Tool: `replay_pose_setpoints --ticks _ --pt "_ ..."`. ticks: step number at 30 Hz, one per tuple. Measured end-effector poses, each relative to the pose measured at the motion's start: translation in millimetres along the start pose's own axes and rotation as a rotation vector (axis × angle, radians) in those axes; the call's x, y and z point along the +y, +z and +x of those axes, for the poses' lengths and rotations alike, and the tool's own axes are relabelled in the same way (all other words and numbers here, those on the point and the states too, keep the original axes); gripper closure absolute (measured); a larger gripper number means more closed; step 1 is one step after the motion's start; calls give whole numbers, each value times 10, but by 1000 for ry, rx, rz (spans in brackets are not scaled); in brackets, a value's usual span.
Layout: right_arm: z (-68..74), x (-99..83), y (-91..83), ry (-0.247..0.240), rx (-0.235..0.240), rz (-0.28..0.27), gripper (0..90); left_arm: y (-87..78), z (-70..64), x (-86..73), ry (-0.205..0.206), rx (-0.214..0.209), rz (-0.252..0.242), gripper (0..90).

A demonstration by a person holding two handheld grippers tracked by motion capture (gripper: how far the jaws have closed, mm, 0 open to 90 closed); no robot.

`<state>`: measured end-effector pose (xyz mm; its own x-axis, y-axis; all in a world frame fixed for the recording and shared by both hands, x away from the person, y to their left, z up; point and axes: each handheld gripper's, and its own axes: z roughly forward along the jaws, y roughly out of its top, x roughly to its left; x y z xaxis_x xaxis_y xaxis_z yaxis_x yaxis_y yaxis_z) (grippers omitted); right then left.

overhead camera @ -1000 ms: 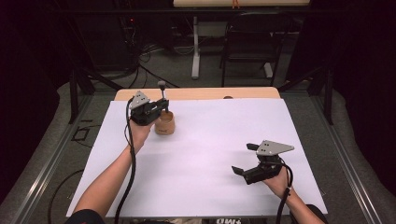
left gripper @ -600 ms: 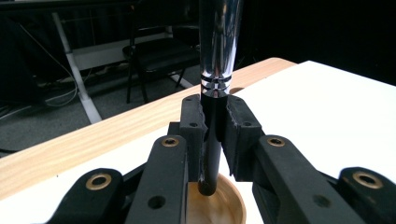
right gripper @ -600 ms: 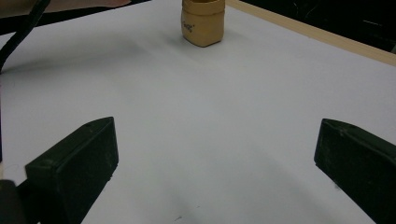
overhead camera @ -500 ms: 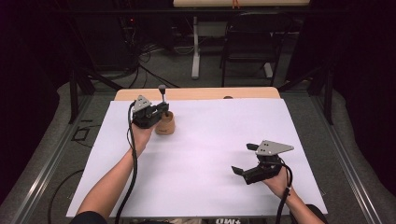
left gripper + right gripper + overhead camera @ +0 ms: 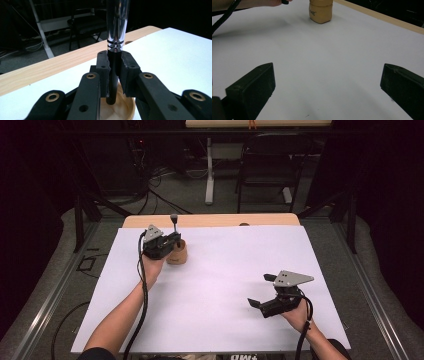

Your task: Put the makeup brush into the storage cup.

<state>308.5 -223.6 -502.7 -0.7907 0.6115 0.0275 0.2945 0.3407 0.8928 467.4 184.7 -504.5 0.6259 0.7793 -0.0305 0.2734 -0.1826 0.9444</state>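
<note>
1. The left gripper [image 5: 167, 242] is pinching the black lower shaft of a metal-handled tool [image 5: 115, 37]; in the left gripper view both jaws press against the shaft just under its chrome, ringed handle
2. The tool stands upright, and its dark lower end sits inside the wooden cup [image 5: 177, 254], whose pale rim shows just below the jaws in the left gripper view
3. The wooden cup rests on the white table cover [image 5: 225, 285] near the far left corner, touching the left gripper's front
4. The right gripper [image 5: 260, 292] is spread wide and holds nothing; its jaws stand far apart over the bare cover near the person's right edge
5. In the right gripper view the cup [image 5: 321, 11] sits well apart, straight ahead
6. Beyond the cover, a strip of wooden tabletop [image 5: 215, 221] shows at the far edge
</note>
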Motion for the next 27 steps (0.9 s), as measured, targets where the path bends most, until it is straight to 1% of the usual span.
replay_pose_setpoints --ticks 1,2,3,5,6,7,8,10,11,14,17,18,19,21,24,27 --pt "1 0 -1 -1 4 1 0 4 -7 -5 3 7 -7 779" --pt "3 0 -4 -4 2 0 0 -2 -6 1 4 6 0 695" --pt "5 1 -6 -3 2 -1 0 -12 -3 8 0 2 -1 570" --pt "3 0 -7 -3 2 -3 0 -50 -6 23 2 20 -14 336" --pt "1 0 -6 -2 3 -3 0 -77 -3 31 7 27 -21 249" --pt "0 0 -5 -2 3 -2 0 -102 -1 44 12 34 -25 186" --pt "1 0 -4 -3 3 -2 0 -132 2 54 18 38 -33 153" --pt "4 2 -5 -4 3 -2 0 -187 1 77 25 50 -47 128" --pt "5 3 -7 -5 4 -2 0 -217 1 90 31 49 -51 111" --pt "10 4 -7 -7 3 -6 0 -293 -17 133 38 41 -50 42" --pt "10 5 -6 -7 2 -8 0 -358 -33 151 51 23 -44 0" --pt "11 7 -9 -8 2 -8 0 -378 -42 154 56 20 -44 0" --pt "14 9 -11 -9 1 -8 0 -408 -48 157 60 8 -38 0" --pt "15 11 -17 -9 4 -8 0 -469 -65 152 56 -5 -38 0" --pt "19 14 -22 -11 0 -11 0 -558 -112 144 73 -19 -31 0" --pt "25 18 -24 -12 0 -14 0 -643 -144 141 84 -42 -24 0"
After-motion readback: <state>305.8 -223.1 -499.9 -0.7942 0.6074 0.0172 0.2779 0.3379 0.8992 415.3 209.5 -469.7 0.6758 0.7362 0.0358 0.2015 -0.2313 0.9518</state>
